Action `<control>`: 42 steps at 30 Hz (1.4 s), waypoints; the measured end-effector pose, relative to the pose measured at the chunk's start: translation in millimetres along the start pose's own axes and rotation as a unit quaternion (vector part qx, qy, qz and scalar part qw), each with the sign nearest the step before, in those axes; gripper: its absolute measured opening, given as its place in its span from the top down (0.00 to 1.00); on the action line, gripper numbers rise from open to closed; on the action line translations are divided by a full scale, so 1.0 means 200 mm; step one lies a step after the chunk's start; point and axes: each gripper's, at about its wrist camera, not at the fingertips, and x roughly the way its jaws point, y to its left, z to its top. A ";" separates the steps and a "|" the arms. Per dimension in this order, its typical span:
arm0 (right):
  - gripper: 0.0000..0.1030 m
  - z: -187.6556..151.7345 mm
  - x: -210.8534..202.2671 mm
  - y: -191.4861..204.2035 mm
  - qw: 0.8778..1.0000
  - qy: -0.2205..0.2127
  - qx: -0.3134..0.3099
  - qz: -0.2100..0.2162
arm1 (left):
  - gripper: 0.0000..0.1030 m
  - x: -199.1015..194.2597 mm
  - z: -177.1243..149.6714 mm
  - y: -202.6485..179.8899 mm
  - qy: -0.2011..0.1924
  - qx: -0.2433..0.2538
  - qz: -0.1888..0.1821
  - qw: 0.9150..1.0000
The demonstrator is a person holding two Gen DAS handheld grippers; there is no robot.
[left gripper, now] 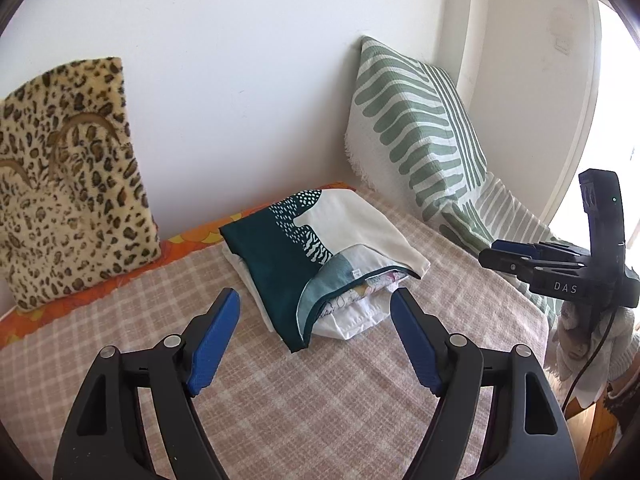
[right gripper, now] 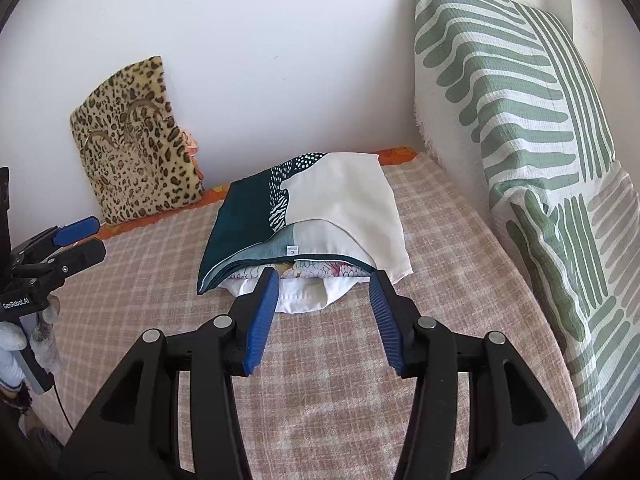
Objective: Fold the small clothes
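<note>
1. The left gripper (left gripper: 316,300) stands wide apart and empty above the pink checked blanket (left gripper: 320,392).
2. The right gripper (right gripper: 324,284) is parted more narrowly, also empty, its tips just short of the pile.
3. The folded teal-and-cream printed cloth (right gripper: 304,216) tops a small stack of white and floral garments (right gripper: 304,284), lying mid-bed near the wall.
4. It looks light, limp and likely slippery; pinch a hemmed corner or the near folded edge.
5. A leopard-print plush cushion (left gripper: 72,192) and a green-striped pillow (right gripper: 516,120) flank it.
</note>
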 end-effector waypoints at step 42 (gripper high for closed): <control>0.00 -0.64 -0.80 0.53 0.990 -0.107 0.021 -0.088 | 0.01 -0.87 -0.74 -0.13 -0.042 -0.072 0.059 0.995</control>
